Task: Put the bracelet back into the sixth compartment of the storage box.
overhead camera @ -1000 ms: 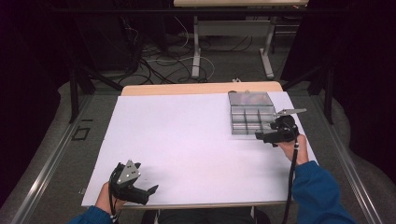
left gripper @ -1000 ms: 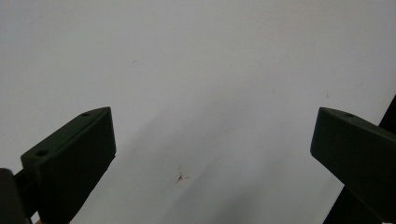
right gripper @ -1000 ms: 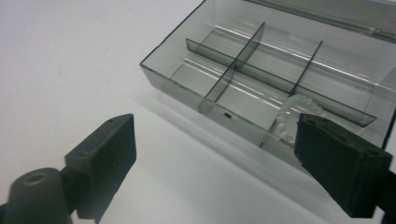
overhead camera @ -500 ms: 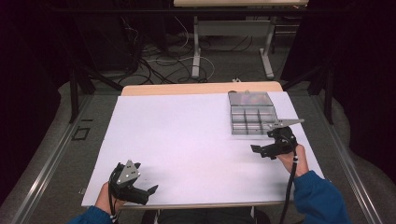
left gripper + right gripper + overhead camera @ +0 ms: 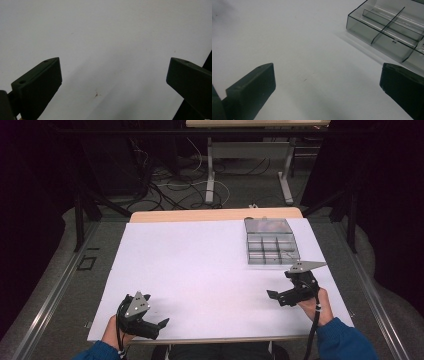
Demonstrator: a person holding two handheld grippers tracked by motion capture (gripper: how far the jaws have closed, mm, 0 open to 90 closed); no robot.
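Box: I see a clear divided box [image 5: 272, 241] on the white sheet [image 5: 200, 270], near the sheet's far right corner, its long side running along the right edge.
Box layout: from the high view I count a long lidded strip at the far end and a grid of small compartments nearer me.
Box contents: the far strip holds something pale with a pinkish tint, too blurred for me to name; one near compartment shows a small dark speck, and what it is I cannot tell. The other compartments look bare to me.
Box close up: in the right gripper view the box [image 5: 387, 32] sits at upper right, its clear walls and dividers upright, with a tiny dark mark on one divider.
Right gripper: my right gripper [image 5: 280, 296] hovers near the sheet's right edge, just on the near side of the box and apart from it. Its jaws have just been opening and now stand wide, with nothing but bare sheet between them.
Left gripper: my left gripper [image 5: 155, 326] rests at the sheet's near edge, toward the left corner, well apart from the box. Its jaws stand wide apart and hold nothing.
Sheet: it covers most of the table [image 5: 215, 214], whose wooden far edge shows beyond it.
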